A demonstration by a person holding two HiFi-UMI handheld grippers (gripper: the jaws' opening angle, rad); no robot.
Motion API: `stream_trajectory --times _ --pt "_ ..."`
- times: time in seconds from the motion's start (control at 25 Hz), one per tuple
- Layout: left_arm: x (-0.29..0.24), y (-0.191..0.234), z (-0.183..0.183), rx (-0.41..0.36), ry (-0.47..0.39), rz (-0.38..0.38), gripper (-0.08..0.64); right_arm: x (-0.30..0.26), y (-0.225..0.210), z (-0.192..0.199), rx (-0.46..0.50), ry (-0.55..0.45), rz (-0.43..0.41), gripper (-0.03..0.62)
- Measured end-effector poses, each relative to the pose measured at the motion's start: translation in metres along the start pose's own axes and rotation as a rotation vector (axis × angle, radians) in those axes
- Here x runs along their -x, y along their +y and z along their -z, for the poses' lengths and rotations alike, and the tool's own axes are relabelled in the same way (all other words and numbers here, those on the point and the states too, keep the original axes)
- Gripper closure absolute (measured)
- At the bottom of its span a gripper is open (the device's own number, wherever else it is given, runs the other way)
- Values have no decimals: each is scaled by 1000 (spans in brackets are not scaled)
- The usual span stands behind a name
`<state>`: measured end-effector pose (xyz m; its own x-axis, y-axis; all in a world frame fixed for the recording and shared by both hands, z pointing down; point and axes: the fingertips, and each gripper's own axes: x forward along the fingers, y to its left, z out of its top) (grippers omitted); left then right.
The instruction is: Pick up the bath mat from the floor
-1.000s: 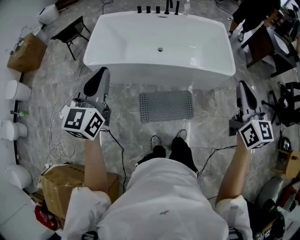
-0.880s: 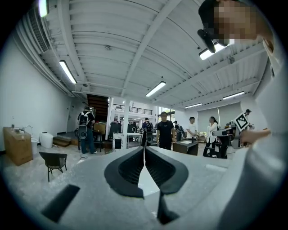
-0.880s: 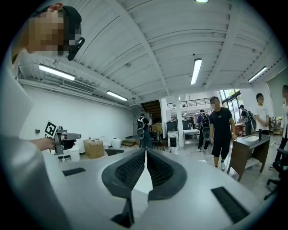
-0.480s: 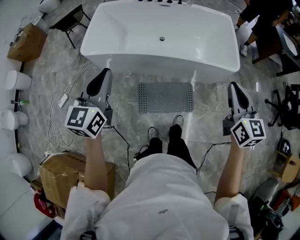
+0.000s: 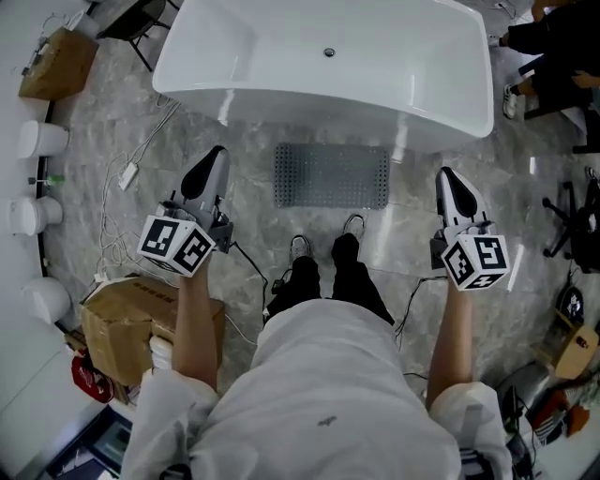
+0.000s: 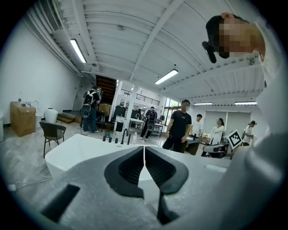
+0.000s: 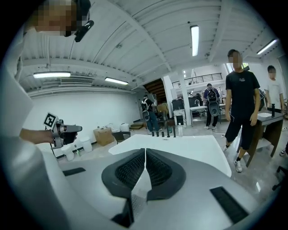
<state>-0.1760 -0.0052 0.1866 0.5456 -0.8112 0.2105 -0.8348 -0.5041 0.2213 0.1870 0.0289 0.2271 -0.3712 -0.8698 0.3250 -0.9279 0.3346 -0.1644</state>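
Observation:
The grey perforated bath mat lies flat on the marble floor, just in front of the white bathtub. My left gripper is held up at the mat's left, shut and empty. At the mat's right my right gripper is also shut with nothing in it. Both are raised well above the floor and point toward the tub. In the left gripper view the jaws meet with only a thin slit between them; the right gripper view shows its jaws the same way. My feet stand just short of the mat.
A cardboard box sits at my left, with loose white cables on the floor beside it. White jars line the left wall. A black chair stands at the back left. Several people stand beyond the tub.
The head view has moved forward: tub and mat have slid up the frame. Both grippers have kept their height and stayed shut, drifting slightly inward toward the mat.

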Motion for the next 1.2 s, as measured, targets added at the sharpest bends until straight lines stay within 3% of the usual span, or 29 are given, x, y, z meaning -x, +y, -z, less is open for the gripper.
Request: stream_trajectory --times 0.32,0.76,1.2 --pt "-39 -20 62 7 105 -48 540 -23 -40 50 -42 70 -40 583" --pt "-49 -3 135 21 216 -48 539 -50 -37 123 -87 184 -44 583" --pt "-91 49 273 77 345 10 538 -95 -26 235 -81 353 -25 583"
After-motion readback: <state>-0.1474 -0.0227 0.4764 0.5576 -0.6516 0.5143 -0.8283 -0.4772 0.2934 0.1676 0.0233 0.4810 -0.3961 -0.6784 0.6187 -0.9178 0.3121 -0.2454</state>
